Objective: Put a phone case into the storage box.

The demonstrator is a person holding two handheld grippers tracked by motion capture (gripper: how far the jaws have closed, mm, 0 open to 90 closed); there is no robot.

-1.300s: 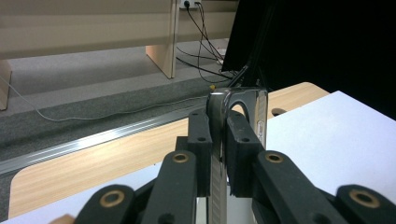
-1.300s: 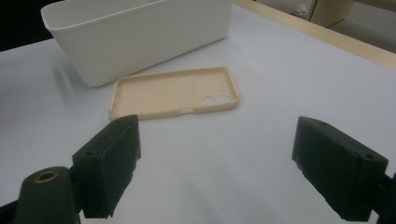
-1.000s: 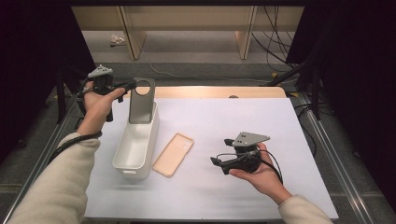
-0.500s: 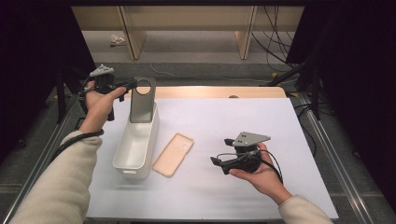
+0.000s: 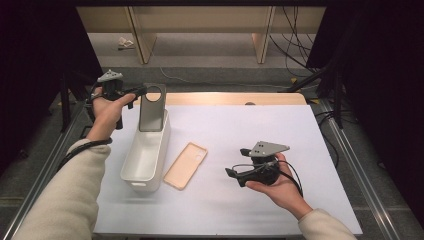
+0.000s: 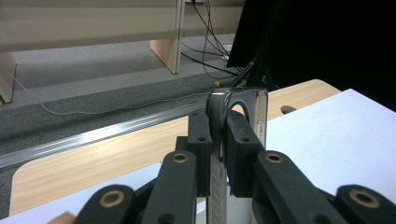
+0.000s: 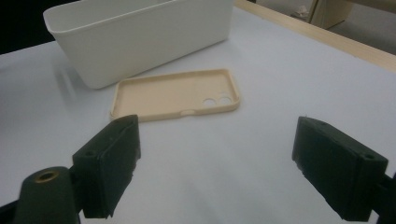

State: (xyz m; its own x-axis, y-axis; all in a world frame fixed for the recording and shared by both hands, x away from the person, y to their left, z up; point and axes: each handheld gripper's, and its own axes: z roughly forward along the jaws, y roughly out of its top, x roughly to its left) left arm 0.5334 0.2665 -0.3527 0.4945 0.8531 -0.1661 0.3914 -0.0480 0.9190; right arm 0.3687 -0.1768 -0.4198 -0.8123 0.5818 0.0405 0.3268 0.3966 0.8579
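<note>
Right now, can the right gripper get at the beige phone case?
Probably yes. The right gripper has its jaws open and pointed at the beige phone case, which lies flat beside the white bin, with bare table between them.

Bright light is falling from above onto the white worktop (image 5: pixel 240 130), while the room at both sides is staying very dark. The white box (image 5: pixel 148 155) and the tan phone case (image 5: pixel 186 165) are casting only soft, pale shadows. In the left gripper view, the dark phone case (image 6: pixel 243 112) is shining with glare, and the close black parts are looking blurry.
</note>
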